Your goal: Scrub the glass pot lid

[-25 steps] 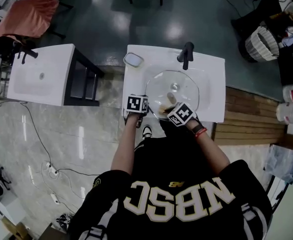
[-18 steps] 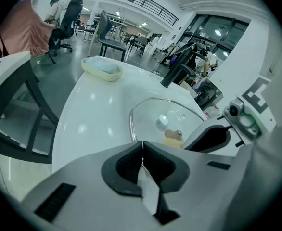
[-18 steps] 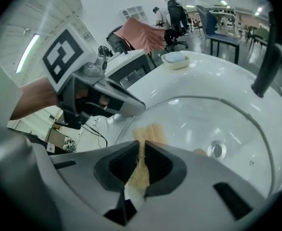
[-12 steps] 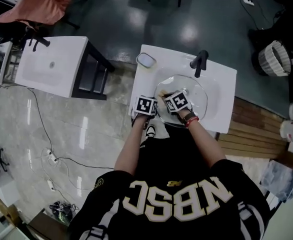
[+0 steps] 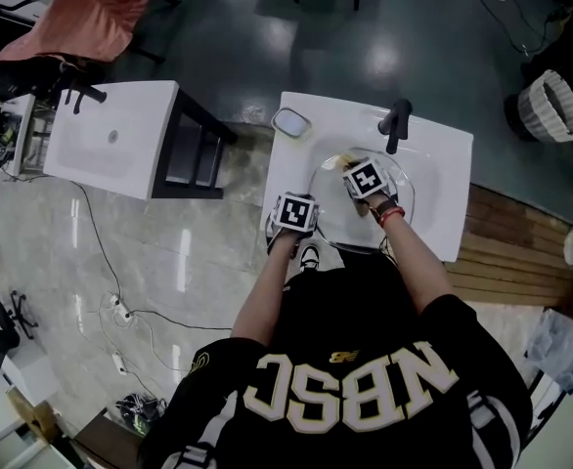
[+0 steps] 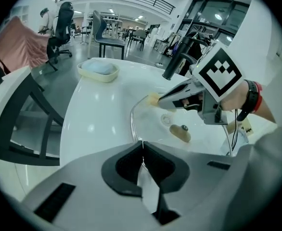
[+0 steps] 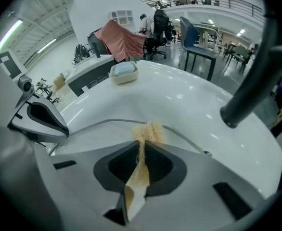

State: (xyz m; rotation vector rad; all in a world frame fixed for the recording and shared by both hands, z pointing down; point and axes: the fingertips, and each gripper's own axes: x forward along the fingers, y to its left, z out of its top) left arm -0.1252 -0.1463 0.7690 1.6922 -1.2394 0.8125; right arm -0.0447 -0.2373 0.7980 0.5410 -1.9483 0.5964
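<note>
So the glass pot lid (image 5: 343, 221) is lying in the basin of the white counter (image 5: 445, 169), right in front of the black faucet (image 5: 396, 125). The left claw (image 6: 142, 146) is clamped shut on the lid's rim, on the side away from the faucet. The right claw (image 7: 142, 146) is pinching a tan scrub pad (image 7: 149, 130) against the rim nearer the faucet. A soap dish (image 5: 290, 122) sits off to the faucet's left, clear of both claws.

Clear glass lid (image 5: 343, 215), glossy white sink (image 5: 445, 191)
</note>
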